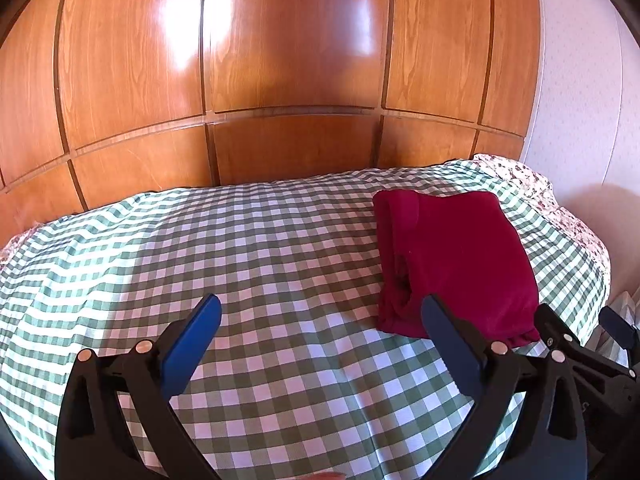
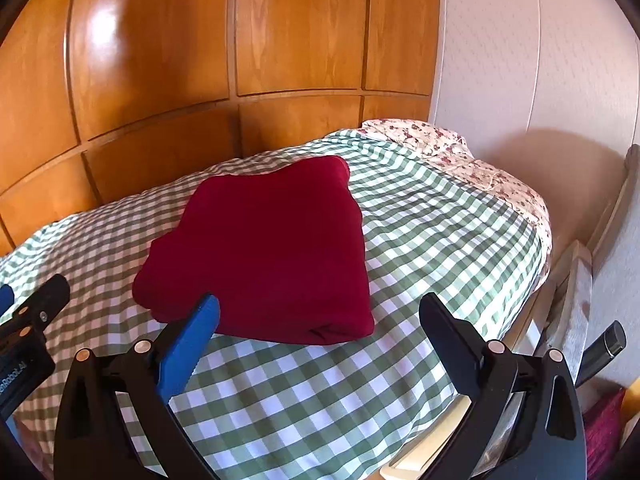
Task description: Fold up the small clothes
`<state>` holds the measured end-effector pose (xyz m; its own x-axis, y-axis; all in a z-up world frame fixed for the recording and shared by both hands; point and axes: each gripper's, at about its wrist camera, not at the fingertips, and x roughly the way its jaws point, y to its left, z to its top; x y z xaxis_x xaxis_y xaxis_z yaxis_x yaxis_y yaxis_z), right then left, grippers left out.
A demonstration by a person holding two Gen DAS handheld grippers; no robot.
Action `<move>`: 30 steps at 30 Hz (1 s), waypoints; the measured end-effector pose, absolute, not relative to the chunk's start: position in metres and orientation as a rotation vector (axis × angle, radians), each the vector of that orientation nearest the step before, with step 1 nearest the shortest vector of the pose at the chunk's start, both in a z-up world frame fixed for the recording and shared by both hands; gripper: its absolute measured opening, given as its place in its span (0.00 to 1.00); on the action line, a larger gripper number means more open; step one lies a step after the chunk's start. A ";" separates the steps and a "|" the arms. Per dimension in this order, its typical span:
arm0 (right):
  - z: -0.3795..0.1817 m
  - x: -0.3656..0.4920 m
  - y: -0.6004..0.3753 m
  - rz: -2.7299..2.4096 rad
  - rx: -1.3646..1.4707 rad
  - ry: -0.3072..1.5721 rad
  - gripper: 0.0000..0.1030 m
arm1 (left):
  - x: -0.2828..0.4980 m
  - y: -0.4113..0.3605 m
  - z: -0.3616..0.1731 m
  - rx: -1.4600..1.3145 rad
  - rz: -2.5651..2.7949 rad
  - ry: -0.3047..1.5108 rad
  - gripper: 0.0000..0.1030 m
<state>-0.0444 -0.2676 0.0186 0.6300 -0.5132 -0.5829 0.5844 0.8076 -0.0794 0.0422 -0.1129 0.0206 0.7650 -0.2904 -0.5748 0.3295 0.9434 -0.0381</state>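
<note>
The left tool (image 1: pixel 322 312) hangs above the bed's green-and-white checked cover (image 1: pixel 248 264) with its blue-padded fingers (image 1: pixel 192 344) spread wide apart and nothing between them. The dark red garment (image 1: pixel 452 264) lies folded into a compact rectangle ahead of this tool and off to its right side, flat on the cover; the tool's right finger overlaps the garment's near edge in the view, though contact cannot be told.

The right tool (image 2: pixel 320 312) is also spread wide and holds nothing. From it, the folded garment (image 2: pixel 264 248) sits just ahead and slightly left, resting on the checked cover (image 2: pixel 420 240). Beyond both tools stands a glossy wooden panelled wall (image 1: pixel 280 60), and a floral sheet (image 2: pixel 460 156) shows at the bed's far right corner.
</note>
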 end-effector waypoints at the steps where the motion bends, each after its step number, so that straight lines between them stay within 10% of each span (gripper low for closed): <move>1: 0.019 -0.044 -0.267 -0.629 0.119 0.628 0.96 | 0.042 -0.113 0.021 0.069 -0.338 0.612 0.97; 30: 0.008 -0.044 -0.268 -0.629 0.143 0.632 0.96 | 0.040 -0.109 0.017 0.080 -0.333 0.622 0.97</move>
<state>-0.0444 -0.2685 0.0081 0.6287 -0.5050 -0.5913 0.5896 0.8054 -0.0609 0.0400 -0.1088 0.0169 0.7613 -0.2814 -0.5842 0.3292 0.9439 -0.0258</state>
